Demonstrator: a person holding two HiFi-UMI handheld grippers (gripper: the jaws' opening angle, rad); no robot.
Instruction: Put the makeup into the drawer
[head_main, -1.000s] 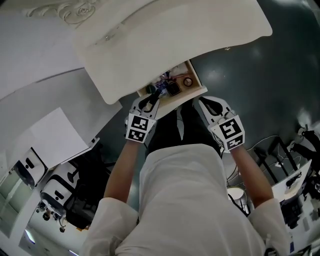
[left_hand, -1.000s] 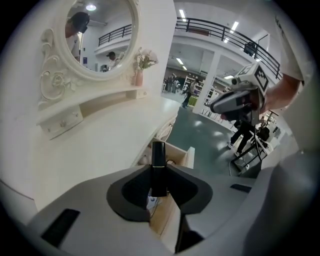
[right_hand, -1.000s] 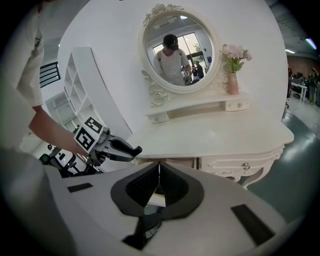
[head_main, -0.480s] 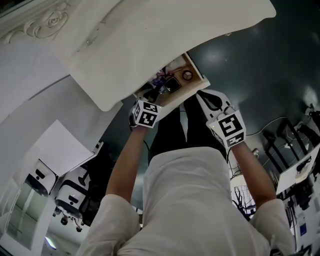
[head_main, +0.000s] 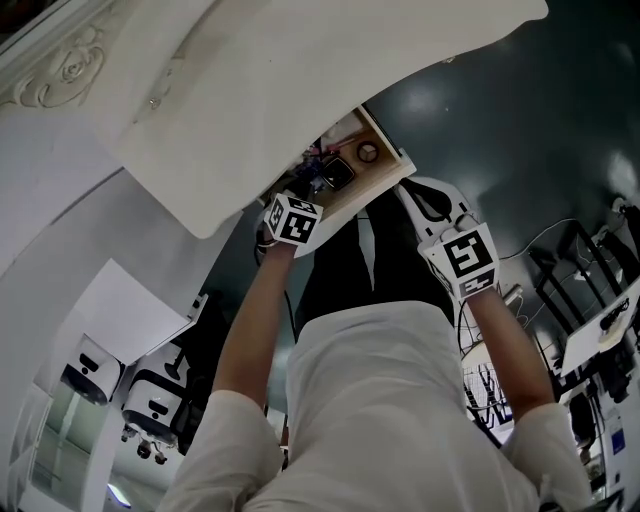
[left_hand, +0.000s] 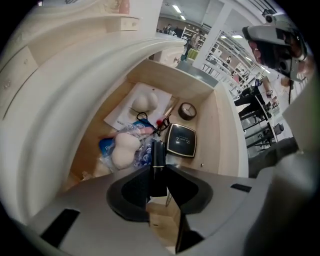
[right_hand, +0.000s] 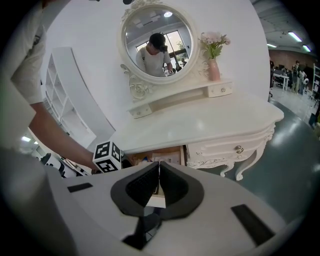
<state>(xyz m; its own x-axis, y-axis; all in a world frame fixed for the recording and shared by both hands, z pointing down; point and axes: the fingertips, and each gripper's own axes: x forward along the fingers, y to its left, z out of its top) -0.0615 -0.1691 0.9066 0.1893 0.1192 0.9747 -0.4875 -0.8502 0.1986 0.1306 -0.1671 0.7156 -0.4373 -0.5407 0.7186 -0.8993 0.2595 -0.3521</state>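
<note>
Left gripper (left_hand: 158, 174) pinching black lipstick tube (left_hand: 158, 152) over open drawer (left_hand: 222, 125), just near black compact (left_hand: 181, 140). Right gripper (right_hand: 159, 176) pressed together, empty, right of drawer.

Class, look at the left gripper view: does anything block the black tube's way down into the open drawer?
Nothing covers the drawer. The black tube in the left tongs hangs over the bagged sponge and black compact.

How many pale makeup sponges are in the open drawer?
2. A bare sponge lies on the white card at the back of the drawer; a wrapped sponge sits nearer the front. Others may be hidden.
</note>
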